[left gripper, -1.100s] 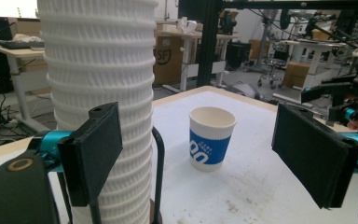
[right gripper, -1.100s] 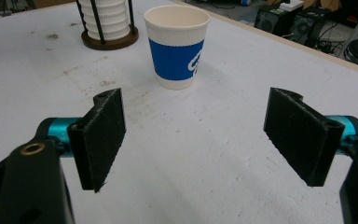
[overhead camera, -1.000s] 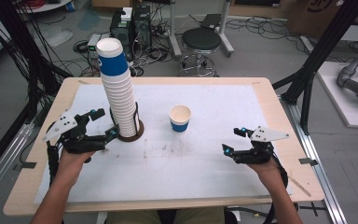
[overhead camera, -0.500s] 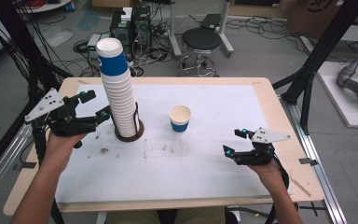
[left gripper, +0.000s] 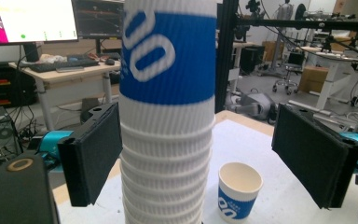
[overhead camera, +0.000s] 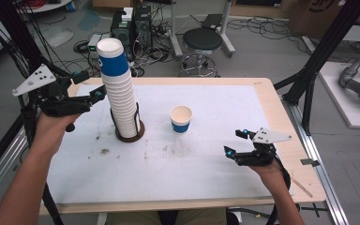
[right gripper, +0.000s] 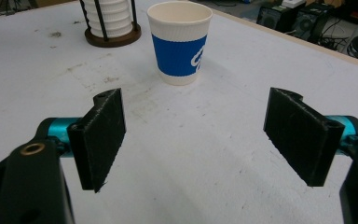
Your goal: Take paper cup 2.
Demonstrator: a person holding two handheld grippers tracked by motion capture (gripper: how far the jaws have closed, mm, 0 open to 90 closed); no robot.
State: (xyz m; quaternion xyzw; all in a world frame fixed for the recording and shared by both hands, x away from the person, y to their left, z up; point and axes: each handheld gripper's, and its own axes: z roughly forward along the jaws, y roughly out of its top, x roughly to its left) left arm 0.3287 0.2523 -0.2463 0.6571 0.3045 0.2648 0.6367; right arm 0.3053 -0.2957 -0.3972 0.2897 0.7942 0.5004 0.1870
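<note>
The left gripper (overhead camera: 93, 91), jaws apart, flanks the cup stack (overhead camera: 118, 89) near its top to pull one; the right gripper (overhead camera: 236, 145) waits, jaws apart, at five o'clock of the single cup (overhead camera: 181, 118).

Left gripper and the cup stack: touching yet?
Apart. In the left gripper view, the left gripper stands open around the cup stack, with a wide gap at the right jaw and a narrow one at the left.

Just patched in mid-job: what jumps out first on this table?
The tall stack of paper cups in its round holder at the table's left, topped by a blue-banded cup, dominates. The left tongs are open beside its upper part, jaws either side of it in the left gripper view. A single cup stands mid-table; the right tongs are open near the right edge.
</note>
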